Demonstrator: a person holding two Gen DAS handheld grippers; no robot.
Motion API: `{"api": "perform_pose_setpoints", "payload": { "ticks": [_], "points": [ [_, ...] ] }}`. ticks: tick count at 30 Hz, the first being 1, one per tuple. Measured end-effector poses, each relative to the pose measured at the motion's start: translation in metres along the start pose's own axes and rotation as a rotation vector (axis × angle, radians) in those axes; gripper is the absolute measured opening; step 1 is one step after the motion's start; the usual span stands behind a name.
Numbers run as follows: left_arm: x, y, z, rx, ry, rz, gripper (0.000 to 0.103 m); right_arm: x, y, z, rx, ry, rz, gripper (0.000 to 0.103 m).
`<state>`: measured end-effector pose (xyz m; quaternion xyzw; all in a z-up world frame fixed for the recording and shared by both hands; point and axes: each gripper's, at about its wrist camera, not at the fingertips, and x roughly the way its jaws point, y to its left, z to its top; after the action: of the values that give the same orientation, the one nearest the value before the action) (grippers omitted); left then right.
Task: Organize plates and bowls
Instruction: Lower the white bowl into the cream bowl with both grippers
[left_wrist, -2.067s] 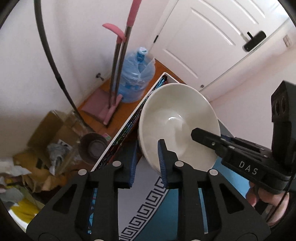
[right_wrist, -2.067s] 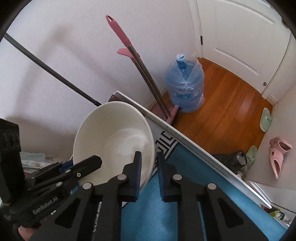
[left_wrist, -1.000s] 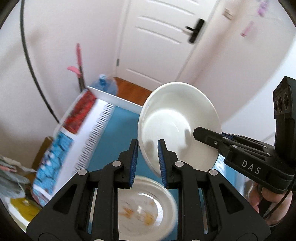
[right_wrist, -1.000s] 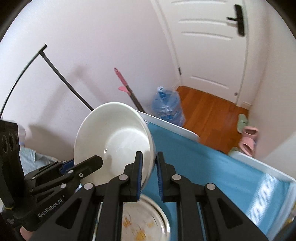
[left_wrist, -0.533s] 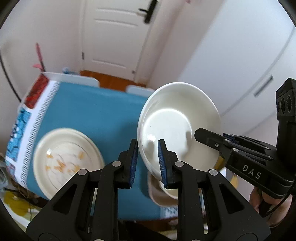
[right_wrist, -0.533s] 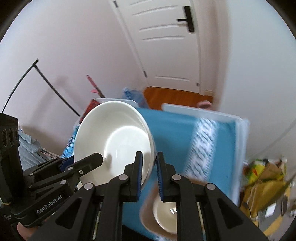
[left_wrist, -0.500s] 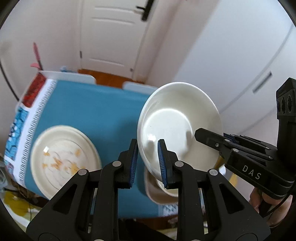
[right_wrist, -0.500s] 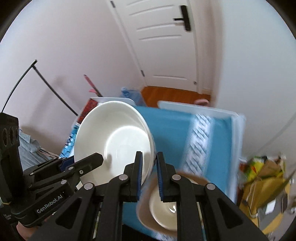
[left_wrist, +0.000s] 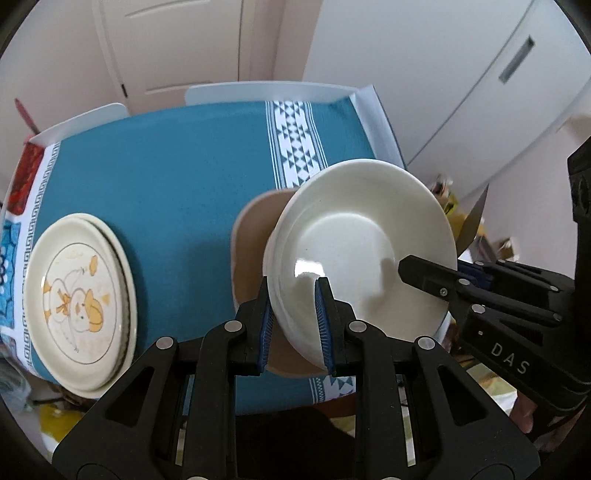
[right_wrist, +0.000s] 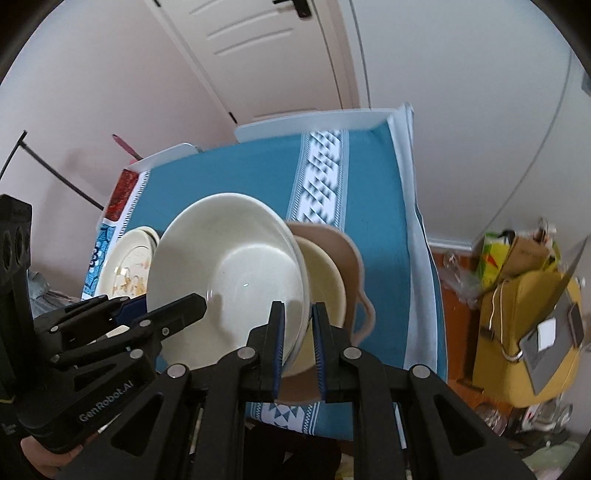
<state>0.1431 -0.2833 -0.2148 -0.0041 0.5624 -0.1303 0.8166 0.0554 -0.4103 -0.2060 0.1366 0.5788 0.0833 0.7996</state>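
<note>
A large white bowl is held tilted in the air by both grippers. My left gripper is shut on its left rim. My right gripper is shut on its right rim. Just below the bowl, a tan two-handled dish sits on the blue tablecloth with a cream bowl inside it. A stack of cream plates with a cartoon print lies at the table's left end.
The table has white edges and stands by a white door. A yellow bag and cardboard clutter sit on the floor to the right. A black stand pole leans at the left wall.
Both grippers have carried the white bowl from the door side over the table. It now hangs low over the tan dish, and the plates have come closer at the left.
</note>
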Motion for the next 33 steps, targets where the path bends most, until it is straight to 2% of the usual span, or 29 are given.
{"api": "perform_pose_setpoints", "payload": {
  "ticks": [20,27,33],
  "points": [
    [0.03,-0.006,0.014,0.102,0.045,0.124,0.019,0.022,-0.008,-0.001,0.002,0.023,-0.039,0.014],
    [0.033,-0.006,0.015,0.112,0.048,0.137,0.019,0.023,-0.006,-0.001,-0.011,0.031,-0.055,0.014],
    [0.028,-0.004,0.016,0.099,0.038,0.123,0.019,0.017,-0.009,0.001,0.007,0.027,-0.035,0.014]
  ]
}}
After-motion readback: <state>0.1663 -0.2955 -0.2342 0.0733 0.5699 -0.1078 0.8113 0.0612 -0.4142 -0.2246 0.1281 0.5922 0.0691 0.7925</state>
